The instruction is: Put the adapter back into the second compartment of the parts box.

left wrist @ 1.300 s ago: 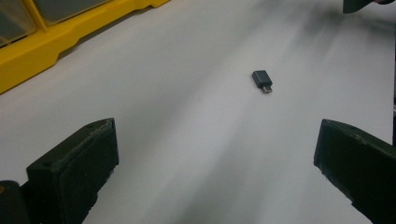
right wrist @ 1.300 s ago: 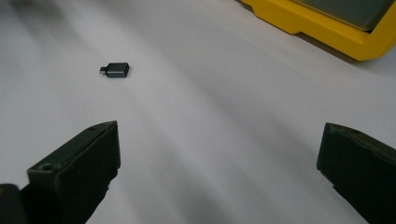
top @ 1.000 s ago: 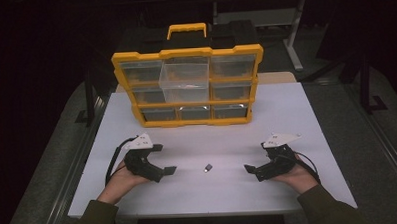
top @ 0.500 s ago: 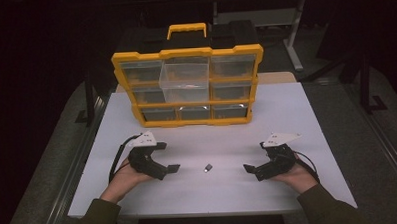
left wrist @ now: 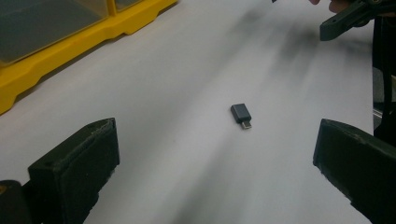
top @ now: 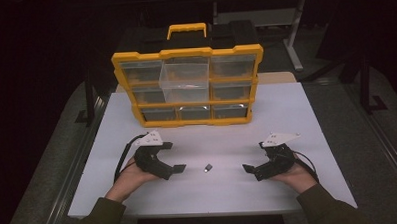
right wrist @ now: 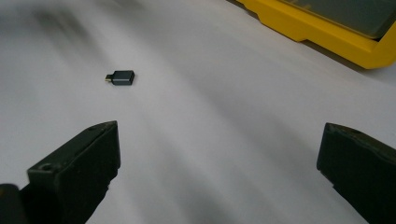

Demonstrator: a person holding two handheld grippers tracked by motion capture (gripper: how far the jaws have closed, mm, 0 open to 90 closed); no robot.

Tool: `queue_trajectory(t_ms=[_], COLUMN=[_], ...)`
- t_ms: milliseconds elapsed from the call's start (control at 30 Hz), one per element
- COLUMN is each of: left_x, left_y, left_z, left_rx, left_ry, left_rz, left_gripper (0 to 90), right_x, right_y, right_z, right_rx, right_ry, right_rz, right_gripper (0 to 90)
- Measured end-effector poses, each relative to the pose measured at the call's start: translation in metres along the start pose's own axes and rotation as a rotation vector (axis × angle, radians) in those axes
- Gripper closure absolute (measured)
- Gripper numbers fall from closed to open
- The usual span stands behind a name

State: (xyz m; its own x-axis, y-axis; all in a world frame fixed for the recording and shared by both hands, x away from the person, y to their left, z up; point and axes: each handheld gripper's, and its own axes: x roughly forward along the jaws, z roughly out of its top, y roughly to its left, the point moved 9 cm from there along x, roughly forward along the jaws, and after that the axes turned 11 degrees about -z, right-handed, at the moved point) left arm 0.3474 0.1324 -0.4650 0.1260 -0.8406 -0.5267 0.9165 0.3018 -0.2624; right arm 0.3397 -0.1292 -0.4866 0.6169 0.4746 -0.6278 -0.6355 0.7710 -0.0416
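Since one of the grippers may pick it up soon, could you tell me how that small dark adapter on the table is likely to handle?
The adapter looks like a small solid block with a short metal plug, so it is probably stiff and light. Its flat sides suggest that it will slide on the white table rather than roll. Being so small and low, it may slip from wide fingers.

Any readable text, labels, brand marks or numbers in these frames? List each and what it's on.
None readable.
Grey three-cornered plate on the left gripper: small dark marks, too small to read.
Grey plate on the right gripper: the same, too small.
Small dark grey plug adapter: no marking visible.
Yellow drawer organiser with clear plastic drawers: no label visible.
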Motion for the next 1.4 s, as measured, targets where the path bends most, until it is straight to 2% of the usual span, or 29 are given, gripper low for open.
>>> queue_trajectory(t_ms=[767,867,1400], left_x=[0.026,0.029,0.044], left_y=[-0.010,-0.011,-0.013], left_z=[0.015,0.016,0.027], left_rx=[0.025,0.027,0.029], left_ry=[0.016,0.017,0.013], left_rz=[-0.040,-0.046,-0.047], left_gripper=[0.0,0.0,3.8], right_x=[0.002,0.004,0.003], right_y=[0.000,0.001,-0.001], right_z=[-0.001,-0.006,-0.005], right_rx=[-0.012,-0.019,-0.016], right_ry=[-0.002,0.008,0.001], right_rz=[0.000,0.016,0.008], right_gripper=[0.0,0.0,0.0])
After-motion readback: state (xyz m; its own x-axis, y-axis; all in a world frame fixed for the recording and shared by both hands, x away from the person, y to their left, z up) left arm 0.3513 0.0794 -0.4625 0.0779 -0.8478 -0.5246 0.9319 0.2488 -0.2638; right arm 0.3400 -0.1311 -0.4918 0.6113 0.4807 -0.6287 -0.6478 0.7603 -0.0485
